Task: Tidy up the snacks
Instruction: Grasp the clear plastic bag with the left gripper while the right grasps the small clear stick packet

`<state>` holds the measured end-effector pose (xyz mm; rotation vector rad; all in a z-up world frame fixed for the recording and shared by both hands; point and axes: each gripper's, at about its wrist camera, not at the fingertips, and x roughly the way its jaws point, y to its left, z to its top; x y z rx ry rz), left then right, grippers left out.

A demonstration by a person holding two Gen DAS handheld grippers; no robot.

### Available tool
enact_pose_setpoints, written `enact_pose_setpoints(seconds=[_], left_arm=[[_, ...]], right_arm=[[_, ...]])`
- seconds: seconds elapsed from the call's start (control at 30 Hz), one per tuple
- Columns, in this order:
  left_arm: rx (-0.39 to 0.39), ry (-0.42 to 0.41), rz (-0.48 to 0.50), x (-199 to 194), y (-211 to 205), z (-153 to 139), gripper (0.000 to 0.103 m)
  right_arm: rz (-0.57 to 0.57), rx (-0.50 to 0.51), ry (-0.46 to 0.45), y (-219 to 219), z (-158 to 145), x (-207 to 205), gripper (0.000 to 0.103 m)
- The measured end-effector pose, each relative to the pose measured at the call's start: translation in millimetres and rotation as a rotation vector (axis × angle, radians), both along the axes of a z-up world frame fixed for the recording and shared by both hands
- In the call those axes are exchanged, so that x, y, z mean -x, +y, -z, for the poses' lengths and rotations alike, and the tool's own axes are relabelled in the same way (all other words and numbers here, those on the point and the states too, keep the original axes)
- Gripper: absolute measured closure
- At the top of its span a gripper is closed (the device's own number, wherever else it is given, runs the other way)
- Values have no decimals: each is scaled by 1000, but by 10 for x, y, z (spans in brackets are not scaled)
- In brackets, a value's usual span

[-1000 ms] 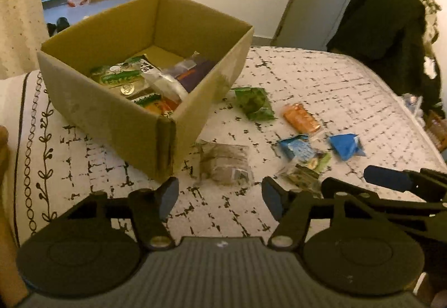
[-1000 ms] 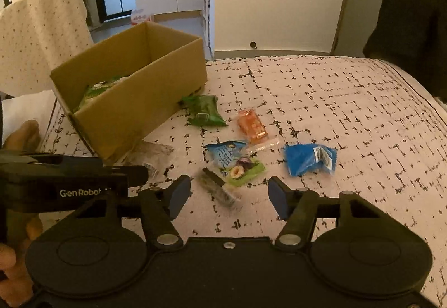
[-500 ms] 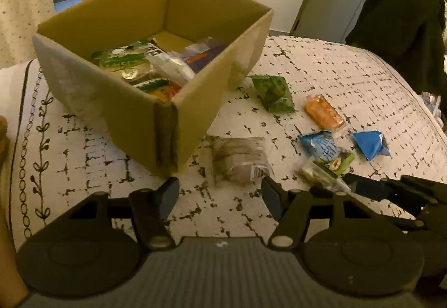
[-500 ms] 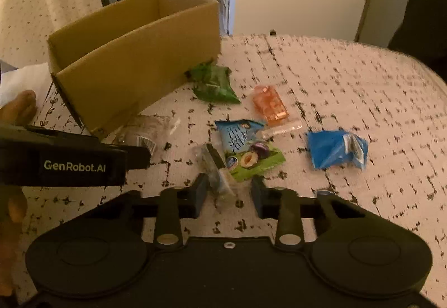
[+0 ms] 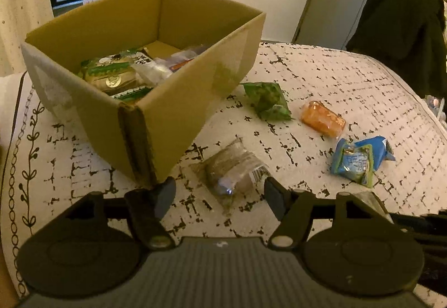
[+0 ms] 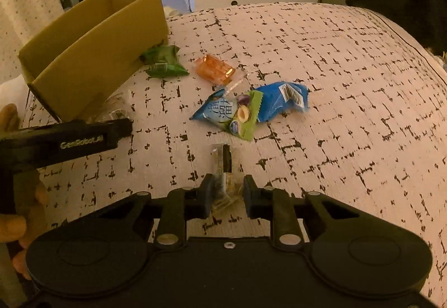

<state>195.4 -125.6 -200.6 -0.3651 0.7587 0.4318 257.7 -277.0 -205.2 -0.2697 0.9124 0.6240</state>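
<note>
1. The right gripper [image 6: 225,192] is pinching a clear-wrapped dark snack stick [image 6: 225,168]; its jaws have just been closing, nearly together, the wrapper between them.
2. The left gripper [image 5: 219,192] is hanging with jaws wide apart, holding nothing, just near of a clear-wrapped brown cake [image 5: 233,169] lying on the patterned bedspread [image 5: 349,84].
3. Farther right, blue packets [image 6: 282,101], an orange snack [image 6: 213,69] and a green packet [image 5: 266,100] are lying loose.
4. Far left, the cardboard box [image 5: 178,112] is holding packed snacks.

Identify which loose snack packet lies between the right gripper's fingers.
The clear packet with a dark stick; the right gripper is shut on it, while the others lie farther up the bedspread.
</note>
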Motion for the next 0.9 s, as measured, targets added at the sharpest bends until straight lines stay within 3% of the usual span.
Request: enact_pose_setpoints(seconds=[0.3,0.37,0.5,0.53,0.9], left_arm=[[-40,15,-43,-123,-75,10,38],[-52,15,-44,-124,-86,14,43],[-57,2,-11,-96,-80,-17,72],[-52,2,-6,-87,-77,-26,75],[6,-13,82,114,-74,-235,87]], right_arm=[[1,-7,-1,6,4,1,80],[3,-13,-1,-4,4,3,80],[12,-21,11,-14,-25,2,82],[15,-23,15,-14,-36,3,83],[41,-86,-25,-11,-353,139,84]])
